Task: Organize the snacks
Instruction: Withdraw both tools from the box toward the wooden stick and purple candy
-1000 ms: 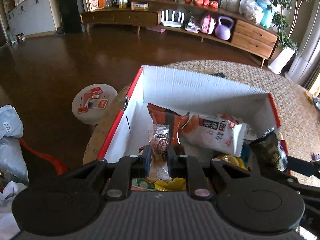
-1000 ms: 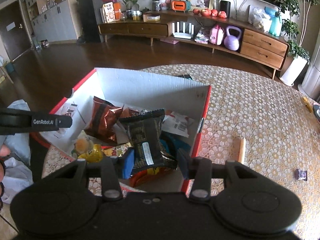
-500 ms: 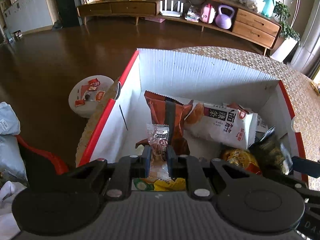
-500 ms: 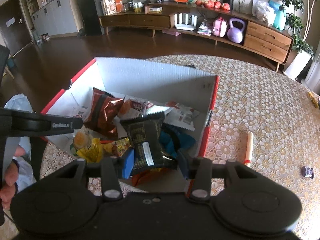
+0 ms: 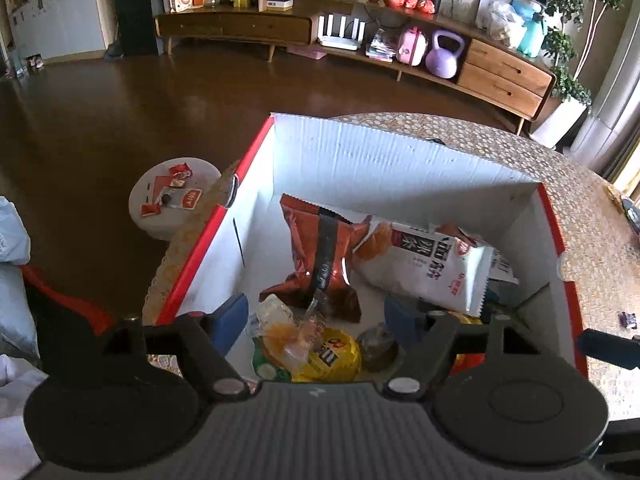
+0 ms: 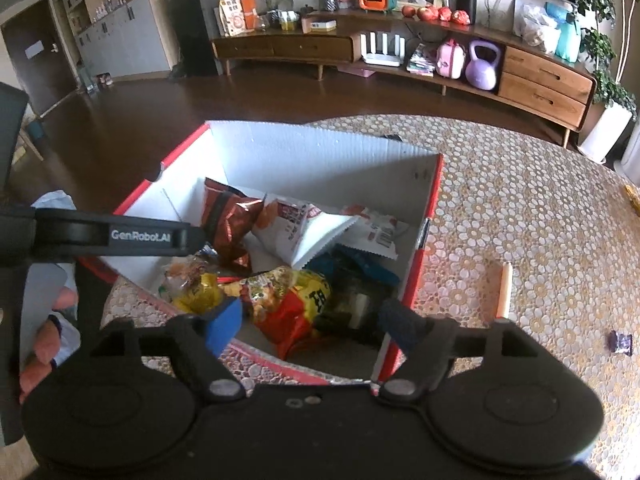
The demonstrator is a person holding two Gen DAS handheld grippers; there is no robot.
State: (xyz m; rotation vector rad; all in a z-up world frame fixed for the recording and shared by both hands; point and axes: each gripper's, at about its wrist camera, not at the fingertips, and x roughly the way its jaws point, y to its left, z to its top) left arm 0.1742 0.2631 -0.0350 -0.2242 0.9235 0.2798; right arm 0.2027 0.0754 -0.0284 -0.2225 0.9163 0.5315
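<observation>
The right wrist view shows the right gripper (image 6: 310, 326) with its blue-padded fingers spread wide and holding nothing, poised over the near corner of the red-edged box (image 6: 434, 216). The thing the coming move seems to turn on is the stick snack (image 6: 506, 290) lying loose on the patterned tablecloth (image 6: 532, 216), to the right of centre in this frame. It lies outside the box, just beyond the box's right wall and to the right of the right gripper's right-hand finger. Its long axis runs nearly straight up and down the frame, roughly parallel to the fingers, so the claw would likely need to turn across it. A small dark wrapped candy (image 6: 621, 342) sits farther right, near the frame's edge.

The right gripper is the nearer one. In the left wrist view the left gripper (image 5: 314, 318) is likewise splayed and empty, hanging over the box's lower left part, well apart from the stick.

The stick is slim, pale and straight, with a reddish lower tip. Inside the box lie a brown foil bag (image 6: 224, 220), a white packet (image 6: 298, 232) and a yellow-red packet (image 6: 294, 300), heaped loosely.
</observation>
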